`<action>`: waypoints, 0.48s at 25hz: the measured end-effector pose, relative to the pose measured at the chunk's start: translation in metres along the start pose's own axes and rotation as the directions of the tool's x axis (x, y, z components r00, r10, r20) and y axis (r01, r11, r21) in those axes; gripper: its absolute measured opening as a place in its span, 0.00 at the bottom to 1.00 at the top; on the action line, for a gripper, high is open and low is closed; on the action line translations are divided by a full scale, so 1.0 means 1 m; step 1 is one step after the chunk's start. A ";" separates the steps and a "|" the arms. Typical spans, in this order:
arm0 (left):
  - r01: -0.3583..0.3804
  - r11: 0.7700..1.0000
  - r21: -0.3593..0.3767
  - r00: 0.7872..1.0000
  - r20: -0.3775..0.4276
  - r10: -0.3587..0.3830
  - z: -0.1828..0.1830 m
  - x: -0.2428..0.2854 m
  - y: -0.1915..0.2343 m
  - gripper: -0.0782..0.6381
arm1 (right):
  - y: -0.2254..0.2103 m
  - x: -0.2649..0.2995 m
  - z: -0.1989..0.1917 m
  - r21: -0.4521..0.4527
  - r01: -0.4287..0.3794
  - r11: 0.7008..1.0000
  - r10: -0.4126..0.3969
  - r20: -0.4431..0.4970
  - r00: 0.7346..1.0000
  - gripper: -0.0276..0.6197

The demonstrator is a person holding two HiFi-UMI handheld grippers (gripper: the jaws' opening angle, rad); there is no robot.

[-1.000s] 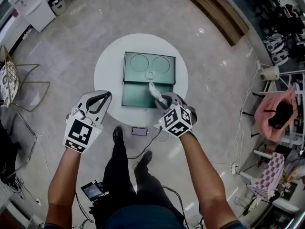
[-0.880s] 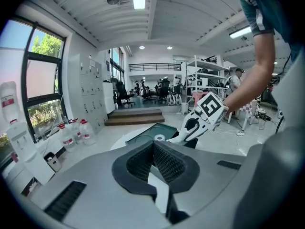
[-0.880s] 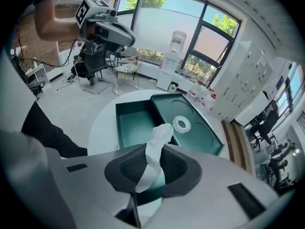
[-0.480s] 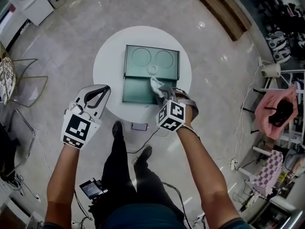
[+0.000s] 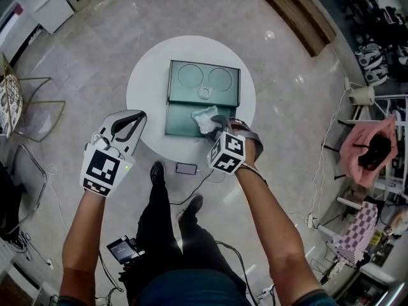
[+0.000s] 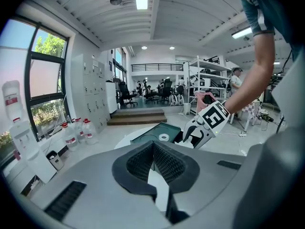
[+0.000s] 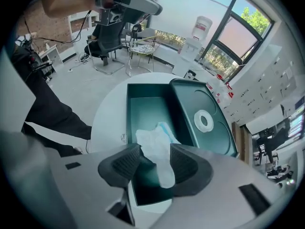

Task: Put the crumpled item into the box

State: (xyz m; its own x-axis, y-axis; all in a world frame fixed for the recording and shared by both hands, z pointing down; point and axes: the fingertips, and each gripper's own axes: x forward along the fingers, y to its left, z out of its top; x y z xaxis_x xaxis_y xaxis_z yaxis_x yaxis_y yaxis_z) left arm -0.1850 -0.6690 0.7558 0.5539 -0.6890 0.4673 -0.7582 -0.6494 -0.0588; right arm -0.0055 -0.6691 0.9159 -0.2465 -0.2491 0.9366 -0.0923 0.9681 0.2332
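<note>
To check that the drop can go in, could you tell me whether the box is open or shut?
Open: the box has its lid swung back beside it, and its green inside shows.

The head view looks steeply down on the bench [image 5: 143, 88] from high above. The right gripper view faces down into the box [image 7: 147, 106] from near. The left gripper view sees this box [image 6: 150, 132] from farther, almost level.

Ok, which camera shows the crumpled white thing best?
Right gripper view: the crumpled item sits close up between jaws that have just opened, over the box. Head view shows it small; left gripper view doesn't show it clearly.
</note>
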 end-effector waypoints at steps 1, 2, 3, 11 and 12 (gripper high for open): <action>-0.002 1.000 0.001 1.000 0.002 0.002 0.002 -0.002 -0.001 0.13 | 0.001 -0.002 0.000 0.000 -0.002 1.000 0.002 0.001 1.000 0.34; -0.003 1.000 0.003 1.000 0.004 0.003 0.004 -0.004 -0.002 0.13 | 0.002 -0.005 0.001 0.000 -0.002 1.000 0.002 0.002 1.000 0.35; -0.005 1.000 0.005 1.000 0.005 0.004 0.007 -0.006 -0.003 0.13 | 0.003 -0.008 0.002 -0.001 -0.003 1.000 0.003 0.003 1.000 0.35; -0.020 0.999 0.029 1.000 0.020 0.020 0.039 -0.027 -0.013 0.13 | 0.005 -0.049 0.008 0.015 0.004 1.000 -0.004 0.034 0.999 0.35; -0.023 0.999 0.034 1.000 0.022 0.022 0.045 -0.031 -0.014 0.13 | 0.003 -0.058 0.011 0.023 0.012 1.000 -0.013 0.044 0.999 0.35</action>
State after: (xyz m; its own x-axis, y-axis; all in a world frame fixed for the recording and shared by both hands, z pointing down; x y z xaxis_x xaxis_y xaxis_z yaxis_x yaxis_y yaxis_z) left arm -0.1763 -0.6528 0.7024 0.5445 -0.7103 0.4460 -0.7584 -0.6441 -0.0999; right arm -0.0019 -0.6517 0.8598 -0.2872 -0.2623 0.9212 -0.1168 0.9642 0.2381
